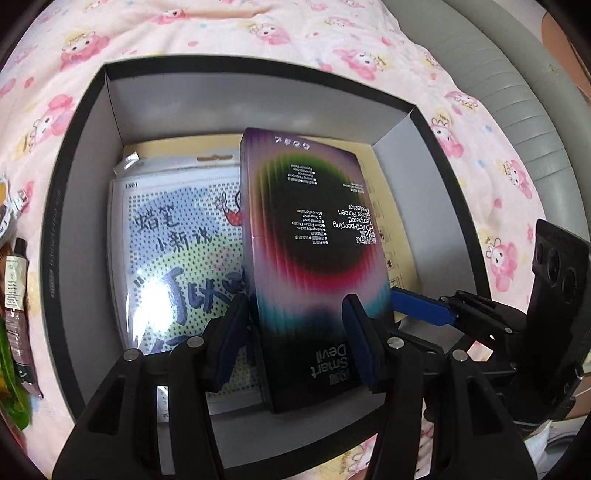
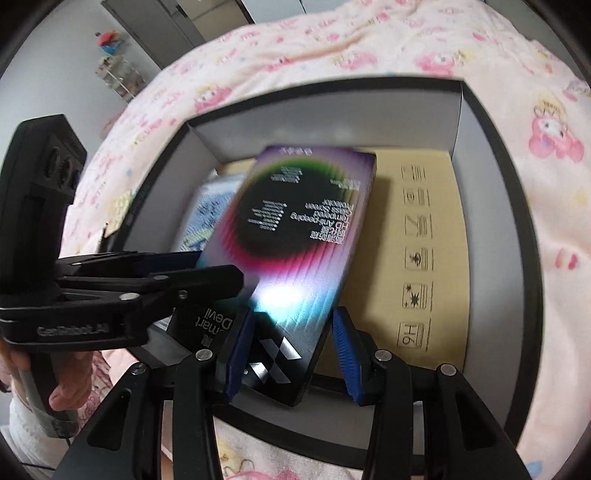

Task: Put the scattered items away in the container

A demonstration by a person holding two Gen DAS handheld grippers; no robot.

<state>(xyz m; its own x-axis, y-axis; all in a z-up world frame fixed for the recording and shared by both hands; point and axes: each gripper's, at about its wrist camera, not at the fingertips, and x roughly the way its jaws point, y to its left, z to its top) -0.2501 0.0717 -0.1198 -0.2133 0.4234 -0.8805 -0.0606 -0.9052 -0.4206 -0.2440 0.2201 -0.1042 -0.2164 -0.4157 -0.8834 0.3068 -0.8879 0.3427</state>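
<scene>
The box (image 1: 314,236) is a flat, stiff card pack for a glass screen cover. It looks light, but the shiny skin may be slippery, and the glass inside could crack if it drops hard. The best place to hold it is by its long side edges near one end — just where both tools have it now.

The left gripper (image 1: 295,332) has its blue pads on the two side edges of the box's near end, pressing in. The right gripper (image 2: 291,354) is at the same end, a little closer to the corner. Its left pad touches the box edge; its right pad seems just beside the other edge, so I cannot tell if it grips.

The box hangs tilted over the bin (image 1: 88,155), far end low, above the sheet (image 1: 177,236) lying flat inside. The bin sits on a pink blanket (image 1: 258,29).
</scene>
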